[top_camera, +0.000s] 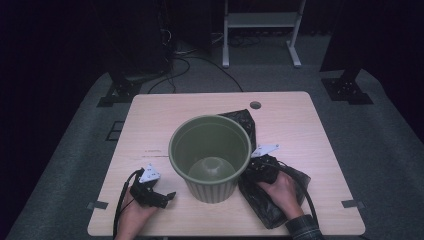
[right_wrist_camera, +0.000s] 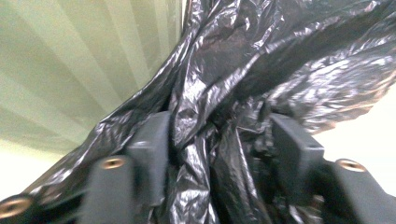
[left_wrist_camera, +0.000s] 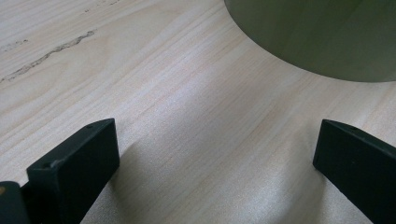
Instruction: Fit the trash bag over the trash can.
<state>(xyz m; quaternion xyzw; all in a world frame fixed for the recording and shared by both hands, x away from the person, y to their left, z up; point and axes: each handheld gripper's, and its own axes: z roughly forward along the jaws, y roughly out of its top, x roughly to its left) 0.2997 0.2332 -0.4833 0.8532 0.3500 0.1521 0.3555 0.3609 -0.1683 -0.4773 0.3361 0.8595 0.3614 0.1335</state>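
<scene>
An olive-green ribbed bin (top_camera: 212,190) stands upright in the middle of the wooden table (top_camera: 295,125), and its inside is bare. A crumpled black plastic bag (top_camera: 272,206) lies on the table to the right of the bin and behind it. My right gripper (top_camera: 256,167) is low beside the bin's right wall. Its jaws (right_wrist_camera: 219,144) are closed on a bunched fold of the bag (right_wrist_camera: 261,56), with the bin's wall (right_wrist_camera: 70,60) close at the left. My left gripper (top_camera: 162,199) rests near the front left edge, open over bare wood (left_wrist_camera: 215,158), and the bin (left_wrist_camera: 317,37) is just ahead of it.
A round cable hole (top_camera: 255,105) sits near the table's far edge. Tape marks (top_camera: 352,203) stick to the front corners. Beyond the table are a white stand (top_camera: 260,20), cables on the grey floor (top_camera: 185,60) and dark stand feet (top_camera: 347,90).
</scene>
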